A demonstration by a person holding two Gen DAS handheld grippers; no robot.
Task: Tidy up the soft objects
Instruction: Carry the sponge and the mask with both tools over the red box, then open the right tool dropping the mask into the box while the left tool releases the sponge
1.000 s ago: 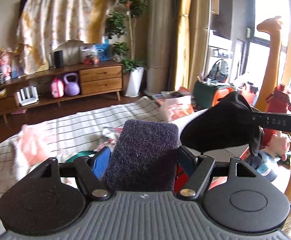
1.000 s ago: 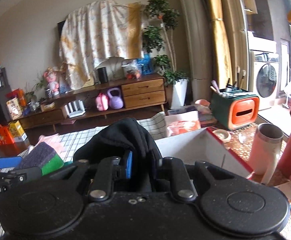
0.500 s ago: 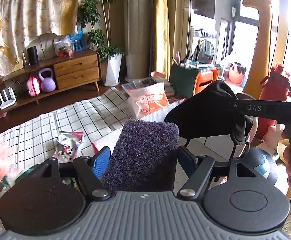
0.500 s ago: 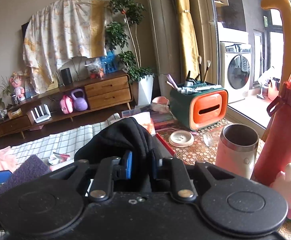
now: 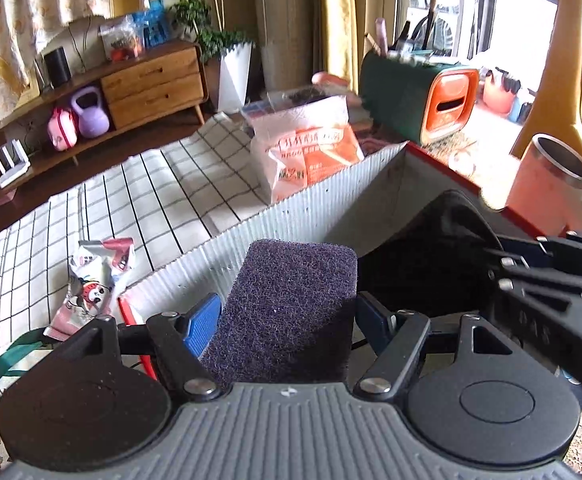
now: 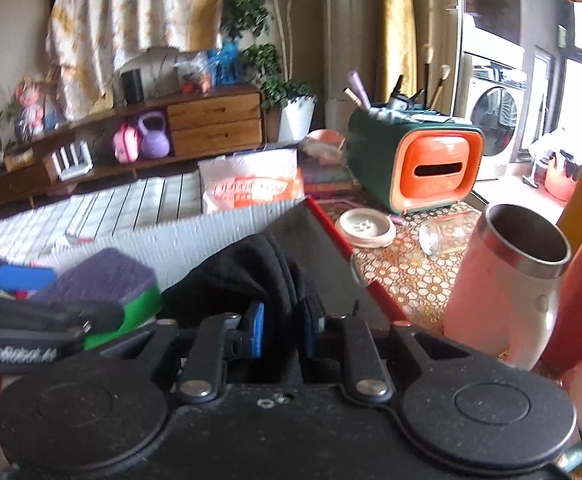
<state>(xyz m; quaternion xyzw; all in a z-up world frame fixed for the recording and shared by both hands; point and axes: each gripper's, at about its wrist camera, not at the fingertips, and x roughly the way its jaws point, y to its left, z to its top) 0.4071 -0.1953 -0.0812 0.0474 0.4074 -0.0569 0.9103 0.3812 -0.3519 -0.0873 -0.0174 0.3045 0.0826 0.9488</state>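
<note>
Both carried items have now arrived over the white box (image 5: 291,216): the left hand-held gripper (image 5: 287,320) clamped on the purple sponge (image 5: 291,296), the right hand-held gripper (image 6: 283,320) clamped on the black cloth (image 6: 251,276), ready for release.

Around us: a lived-in room beyond the work

We see a wooden sideboard (image 6: 215,120) with a purple kettlebell (image 6: 153,136) on its low shelf, a potted plant (image 6: 291,92) beside it, a green and orange organizer (image 6: 415,160) holding brushes, a pink steel-lined mug (image 6: 507,280) on the patterned surface (image 6: 411,268), an orange printed bag (image 5: 307,152) on the checked cloth (image 5: 151,200), and a washing machine (image 6: 491,120).
</note>
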